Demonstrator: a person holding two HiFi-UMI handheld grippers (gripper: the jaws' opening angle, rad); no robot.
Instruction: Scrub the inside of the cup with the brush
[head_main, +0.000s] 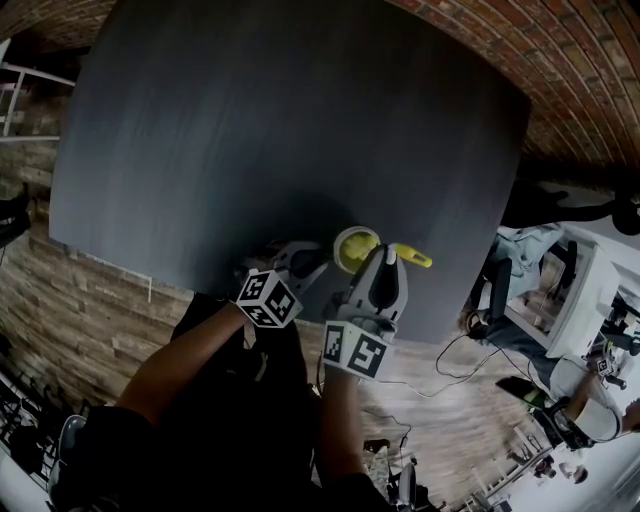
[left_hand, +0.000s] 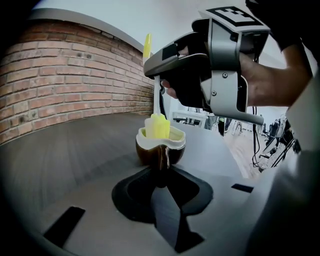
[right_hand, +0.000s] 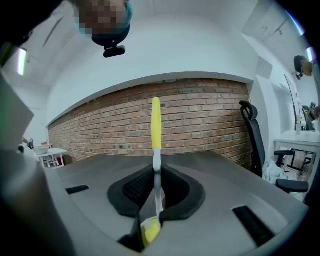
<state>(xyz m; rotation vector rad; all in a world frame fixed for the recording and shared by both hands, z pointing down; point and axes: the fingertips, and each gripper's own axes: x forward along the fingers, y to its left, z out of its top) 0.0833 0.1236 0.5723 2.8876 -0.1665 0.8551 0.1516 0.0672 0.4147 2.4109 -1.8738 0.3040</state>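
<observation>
While your left gripper (left_hand: 161, 175) pinches the cup (left_hand: 149, 153) by its handle, steadying it on the table (head_main: 250, 120), your right gripper (right_hand: 156, 200) clamps the brush (right_hand: 156, 125) upright; its head sits inside the cup

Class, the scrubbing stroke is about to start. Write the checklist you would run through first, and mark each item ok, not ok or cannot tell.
1. The cup stands upright on the table: ok.
2. The left gripper is closed on the cup's handle: ok.
3. The right gripper is clamped on the brush: ok.
4. The brush head is inside the cup's mouth: ok.
5. The bristles are touching the inner wall: cannot tell.
6. There is water or soap in the cup: cannot tell.
</observation>
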